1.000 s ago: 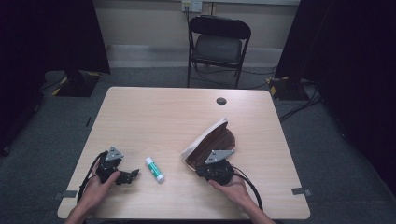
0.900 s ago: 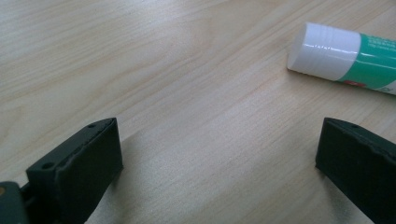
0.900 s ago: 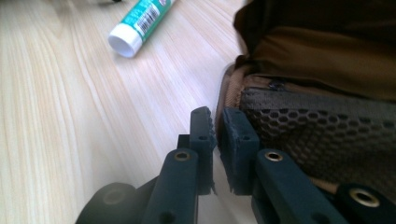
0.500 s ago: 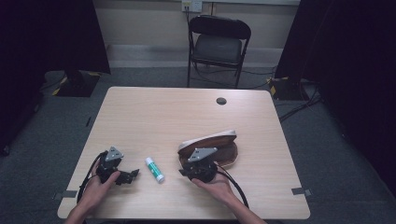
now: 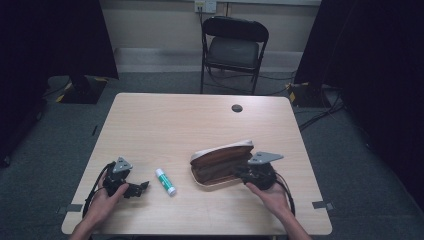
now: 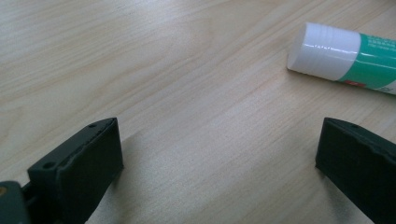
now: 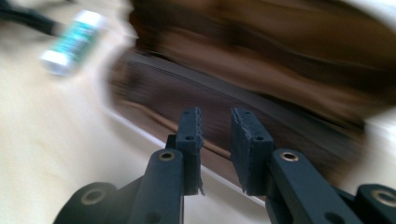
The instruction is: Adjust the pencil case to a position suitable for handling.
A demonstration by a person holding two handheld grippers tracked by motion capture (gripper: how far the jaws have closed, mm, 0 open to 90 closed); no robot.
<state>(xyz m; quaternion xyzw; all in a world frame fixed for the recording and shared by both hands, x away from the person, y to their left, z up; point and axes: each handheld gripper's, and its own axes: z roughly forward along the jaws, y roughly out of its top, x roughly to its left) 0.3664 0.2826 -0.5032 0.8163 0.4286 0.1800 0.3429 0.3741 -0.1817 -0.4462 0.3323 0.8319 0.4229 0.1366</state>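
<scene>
My left claw [image 5: 141,187] rests on the wooden table [image 5: 165,125] near its front left corner, with my left hand [image 5: 107,197] behind it. Its jaws stand wide apart with nothing between them; in the left gripper view [image 6: 219,163] only bare wood lies in the gap. Just beyond the far jaw lies a glue stick [image 6: 348,58], white-capped with a green label, flat on the table and not touching the claw. From above, the glue stick [image 5: 165,181] sits between my two claws, nearer the left one.

My right claw [image 5: 239,173] is at the right end of an open case [image 5: 222,164], brown inside with a pale shell, its lid raised above the lower half. My right hand [image 5: 272,195] holds it from behind. In the right gripper view [image 7: 215,137] the jaws are nearly together with a narrow gap; the case's pale rim runs under them. That picture is blurred, and I cannot tell whether they pinch the rim.

A black folding chair [image 5: 232,47] stands beyond the table's far edge.
</scene>
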